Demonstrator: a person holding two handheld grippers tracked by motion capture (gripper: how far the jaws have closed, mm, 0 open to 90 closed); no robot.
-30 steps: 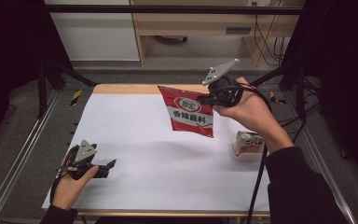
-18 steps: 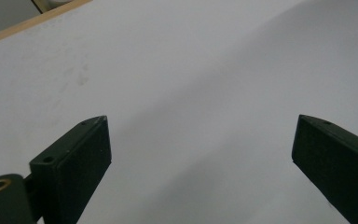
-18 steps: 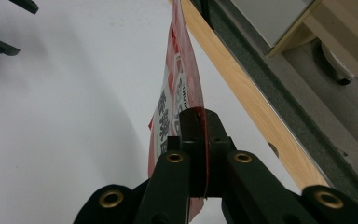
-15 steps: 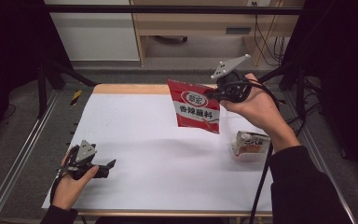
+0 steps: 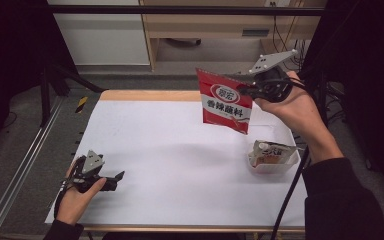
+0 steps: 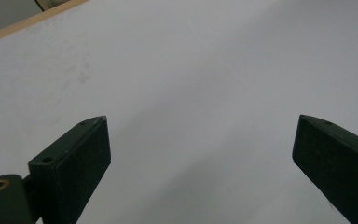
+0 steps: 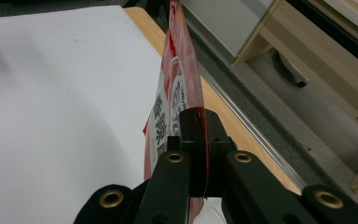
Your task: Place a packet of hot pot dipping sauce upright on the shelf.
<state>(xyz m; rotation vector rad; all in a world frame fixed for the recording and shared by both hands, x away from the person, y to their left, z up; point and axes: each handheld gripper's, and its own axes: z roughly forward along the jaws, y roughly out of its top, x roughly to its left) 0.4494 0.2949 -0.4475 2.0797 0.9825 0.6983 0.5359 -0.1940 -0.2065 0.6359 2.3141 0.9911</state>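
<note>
In the high view my right claw (image 5: pixel 242 90) sits in the upper right of the frame, clenched on the edge of a red seasoning packet (image 5: pixel 225 101) that hangs in the air above the white desk (image 5: pixel 180 150), clear of the surface and tilted, with its printed face toward the camera. In the right gripper view I see the jaws pinched tight on the packet's thin edge (image 7: pixel 186 102), the packet running edge-on up the middle of the frame. Below the packet, at the right of the high view, a clear plastic tub (image 5: pixel 272 156) with another packet inside rests on the desk. My left claw (image 5: pixel 114 180) lies at the lower left on the desk, released, its jaws spread wide over bare white surface.
</note>
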